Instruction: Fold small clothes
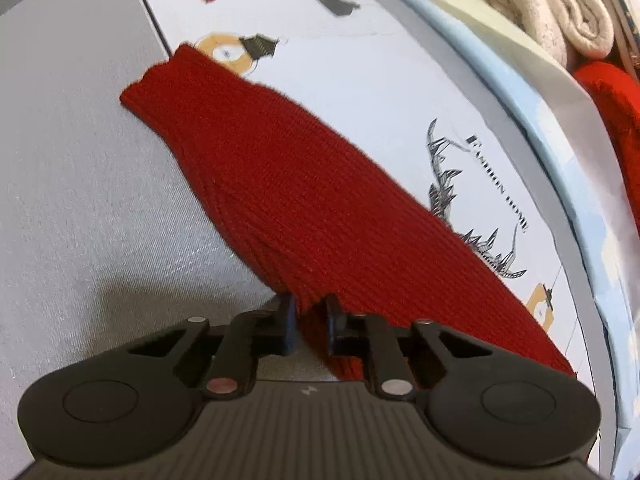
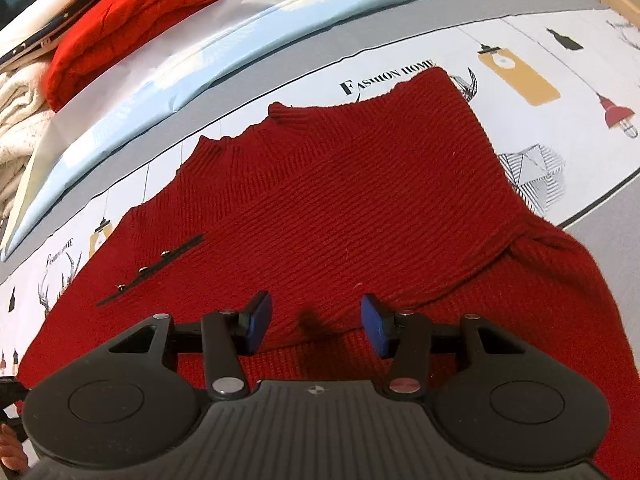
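Observation:
A dark red knit sweater [image 2: 340,200] lies spread on a printed bed sheet [image 2: 520,52], collar toward the far side, one sleeve folded across its body. My right gripper [image 2: 316,326] is open and empty, hovering just above the sweater's lower body. In the left wrist view the sweater's long sleeve [image 1: 280,184] stretches away across the sheet [image 1: 360,60]. My left gripper [image 1: 311,320] is shut on the near part of that sleeve, with knit bunched between the fingers.
A pale blue pillow [image 2: 200,52] lies beyond the sweater. Behind it are a folded bright red garment [image 2: 132,12] and cream knits [image 2: 16,120]; these also show in the left wrist view [image 1: 560,8]. A black button strip [image 2: 152,270] sits on the sweater.

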`<action>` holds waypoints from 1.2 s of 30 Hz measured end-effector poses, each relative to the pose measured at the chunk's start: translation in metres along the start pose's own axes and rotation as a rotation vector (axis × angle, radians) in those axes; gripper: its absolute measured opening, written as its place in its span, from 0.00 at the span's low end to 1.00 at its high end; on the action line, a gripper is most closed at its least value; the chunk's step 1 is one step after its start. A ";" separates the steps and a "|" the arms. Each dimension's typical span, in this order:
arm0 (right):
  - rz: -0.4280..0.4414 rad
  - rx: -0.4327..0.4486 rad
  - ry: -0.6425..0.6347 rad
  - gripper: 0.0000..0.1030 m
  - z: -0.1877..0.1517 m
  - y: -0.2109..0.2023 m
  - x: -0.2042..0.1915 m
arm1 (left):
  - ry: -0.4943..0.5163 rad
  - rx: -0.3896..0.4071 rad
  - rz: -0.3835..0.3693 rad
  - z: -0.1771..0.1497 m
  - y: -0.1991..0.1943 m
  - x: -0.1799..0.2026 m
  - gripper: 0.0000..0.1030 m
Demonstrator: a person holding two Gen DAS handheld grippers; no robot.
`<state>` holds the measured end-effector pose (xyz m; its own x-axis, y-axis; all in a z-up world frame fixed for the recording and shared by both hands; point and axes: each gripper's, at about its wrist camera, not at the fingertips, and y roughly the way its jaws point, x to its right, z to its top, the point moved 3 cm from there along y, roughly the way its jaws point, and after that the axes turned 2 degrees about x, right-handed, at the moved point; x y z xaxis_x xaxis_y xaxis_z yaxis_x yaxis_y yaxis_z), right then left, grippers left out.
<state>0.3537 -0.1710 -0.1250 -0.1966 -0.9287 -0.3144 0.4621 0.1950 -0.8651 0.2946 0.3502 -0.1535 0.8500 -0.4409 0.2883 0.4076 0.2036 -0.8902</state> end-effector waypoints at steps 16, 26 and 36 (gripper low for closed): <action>-0.026 0.011 -0.029 0.50 0.003 -0.008 0.014 | 0.812 0.514 -0.517 -0.145 -0.154 0.191 0.11; -0.133 0.078 0.102 0.50 0.015 -0.013 0.044 | 0.986 0.151 -0.757 -0.206 -0.144 0.224 0.17; 0.010 0.065 0.249 0.50 0.015 0.006 0.048 | 0.727 -0.036 -0.231 -0.133 -0.047 0.196 0.19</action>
<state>0.3603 -0.2195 -0.1399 -0.3947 -0.8190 -0.4165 0.5180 0.1760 -0.8371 0.3979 0.1382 -0.1016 0.3057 -0.9359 0.1748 0.5268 0.0133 -0.8499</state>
